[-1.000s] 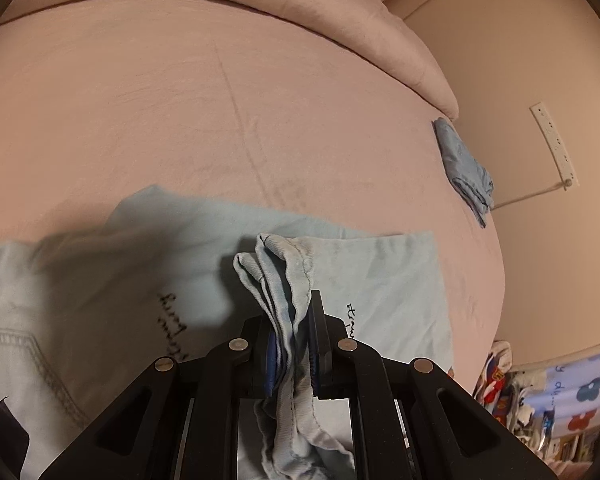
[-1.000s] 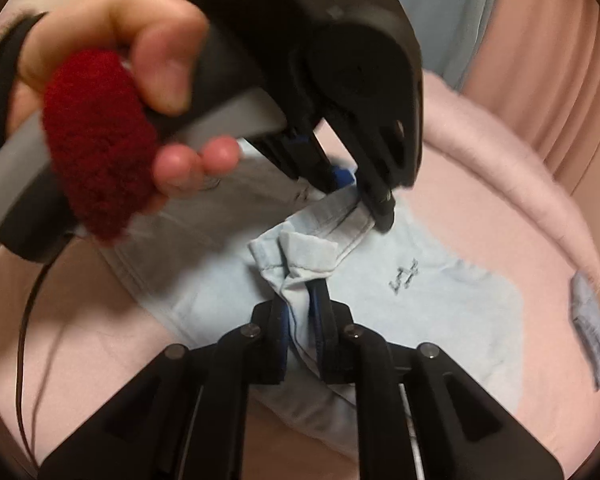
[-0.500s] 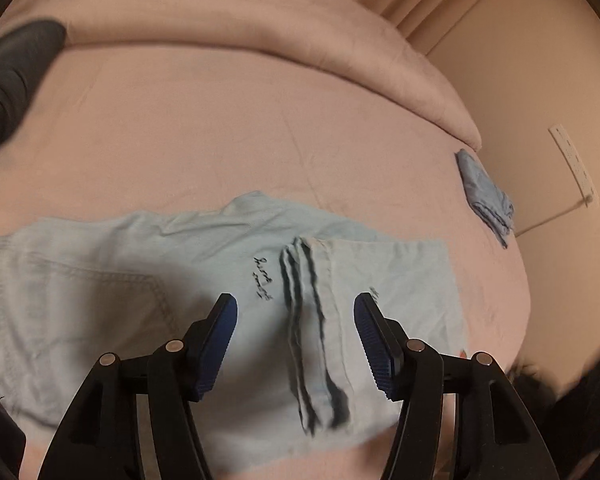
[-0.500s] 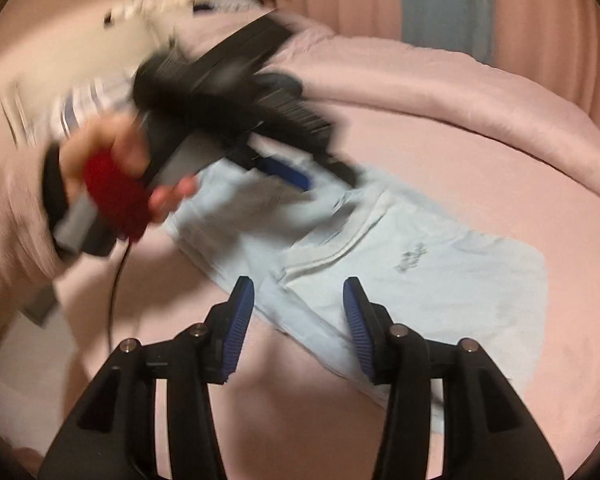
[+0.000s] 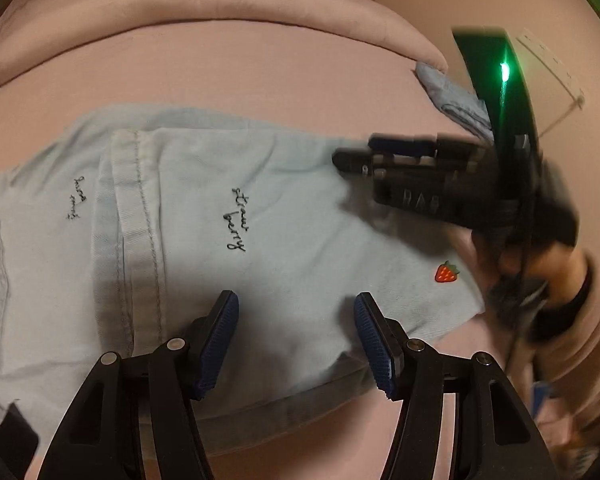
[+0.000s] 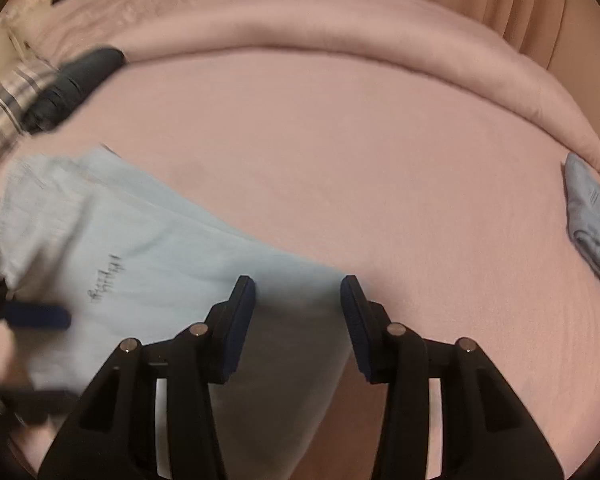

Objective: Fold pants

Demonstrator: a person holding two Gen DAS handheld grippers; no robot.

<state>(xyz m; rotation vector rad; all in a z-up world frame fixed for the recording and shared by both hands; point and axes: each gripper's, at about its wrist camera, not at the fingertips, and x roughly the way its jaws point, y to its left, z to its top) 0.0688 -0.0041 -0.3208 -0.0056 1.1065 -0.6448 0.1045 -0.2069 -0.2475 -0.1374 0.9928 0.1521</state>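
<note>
Light blue denim pants [image 5: 284, 216] lie folded flat on the pink bed [image 5: 228, 72], with black "strawberry" stitching and a small red strawberry patch [image 5: 447, 272] facing up. My left gripper [image 5: 296, 308] hovers open over the near edge of the pants, nothing between its blue pads. In the right wrist view the pants [image 6: 132, 240] lie at the left, and my right gripper [image 6: 298, 292] stands open above their right corner, empty. The left wrist view also shows the right gripper [image 5: 380, 160] blurred and side-on over the far right edge, held by a hand in a pink sleeve.
A second folded blue-grey garment [image 6: 592, 216] lies at the bed's right edge. A rolled pink duvet [image 6: 340, 24] runs along the back. A dark bundle [image 6: 72, 84] and plaid cloth [image 6: 0, 116] sit at the far left. A white power strip [image 5: 552, 60] hangs on the wall.
Both grippers were shut on the bunched pants hems a second ago. They have let go, opened and swung to the right, and the pants now lie flat.
</note>
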